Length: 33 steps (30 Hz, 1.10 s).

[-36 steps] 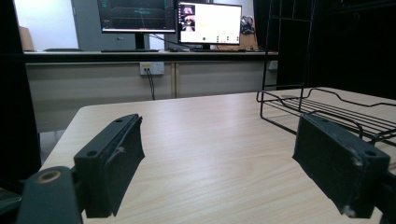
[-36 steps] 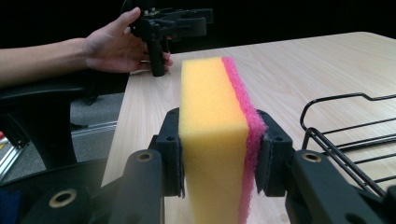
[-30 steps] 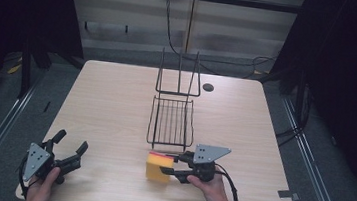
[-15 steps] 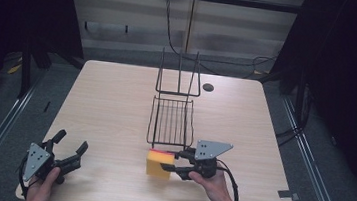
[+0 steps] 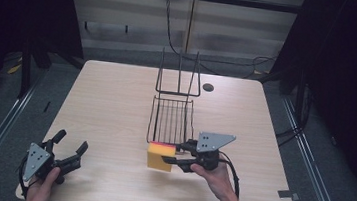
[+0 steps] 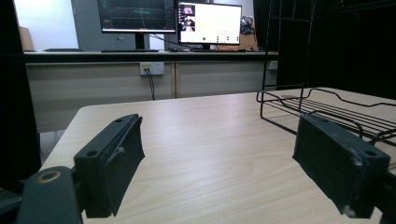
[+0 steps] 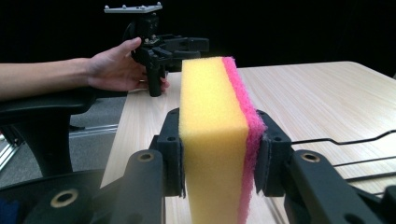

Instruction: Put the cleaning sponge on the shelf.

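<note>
A yellow sponge (image 5: 160, 157) with a pink scrub layer is clamped upright between the jaws of my right gripper (image 5: 177, 154), just above the table near the front end of the black wire rack (image 5: 172, 116). In the right gripper view the pads press on both faces of the sponge (image 7: 212, 135), yellow side left and pink side right. My left gripper (image 5: 71, 140) rests at the table's front left corner, held by a hand, open with nothing between its jaws. The left gripper (image 6: 219, 154) looks along the tabletop toward the rack (image 6: 317, 109).
The wire rack has a flat tray part and an upright back frame (image 5: 179, 73) toward the far edge. A dark cable hole (image 5: 208, 87) sits right of it. The wooden table (image 5: 106, 98) is bare to the left. Monitors (image 6: 170, 16) stand beyond the table.
My right gripper has risen a little with the sponge, which now hangs slightly above the tabletop. The left gripper has stayed where it was.
</note>
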Available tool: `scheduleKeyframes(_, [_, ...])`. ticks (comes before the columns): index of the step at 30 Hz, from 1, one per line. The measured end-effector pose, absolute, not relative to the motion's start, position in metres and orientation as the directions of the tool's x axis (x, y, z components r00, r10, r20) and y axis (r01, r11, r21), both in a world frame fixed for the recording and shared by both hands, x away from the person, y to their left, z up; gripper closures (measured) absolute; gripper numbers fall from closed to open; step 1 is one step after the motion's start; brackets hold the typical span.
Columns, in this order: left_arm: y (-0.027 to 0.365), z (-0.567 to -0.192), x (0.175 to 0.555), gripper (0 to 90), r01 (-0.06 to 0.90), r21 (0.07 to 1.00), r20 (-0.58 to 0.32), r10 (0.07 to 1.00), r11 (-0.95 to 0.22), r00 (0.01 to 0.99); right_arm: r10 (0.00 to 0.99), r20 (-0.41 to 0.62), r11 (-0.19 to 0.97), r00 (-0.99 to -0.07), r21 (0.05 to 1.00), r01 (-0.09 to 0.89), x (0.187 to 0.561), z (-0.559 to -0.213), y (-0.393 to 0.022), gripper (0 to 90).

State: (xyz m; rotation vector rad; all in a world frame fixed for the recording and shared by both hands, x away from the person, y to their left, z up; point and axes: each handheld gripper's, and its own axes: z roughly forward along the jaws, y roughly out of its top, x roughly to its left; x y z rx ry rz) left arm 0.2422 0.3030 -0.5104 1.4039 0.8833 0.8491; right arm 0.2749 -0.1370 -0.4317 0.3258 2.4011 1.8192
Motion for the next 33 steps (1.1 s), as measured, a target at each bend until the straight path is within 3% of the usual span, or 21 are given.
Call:
scheduleKeyframes(20, [0.303,-0.51,0.242,15.5,0.024,1.0,-0.012,0.896,0.001,0.443,0.236,0.019,0.266,-0.972,0.96,0.084,0.302,-0.411,-0.133,61.1])
scheduleKeyframes(33, [0.303,-0.51,0.242,15.5,0.024,1.0,-0.012,0.896,0.002,0.443,0.273,0.05,0.248,-0.961,0.961,0.12,0.324,-0.418,-0.149,61.0])
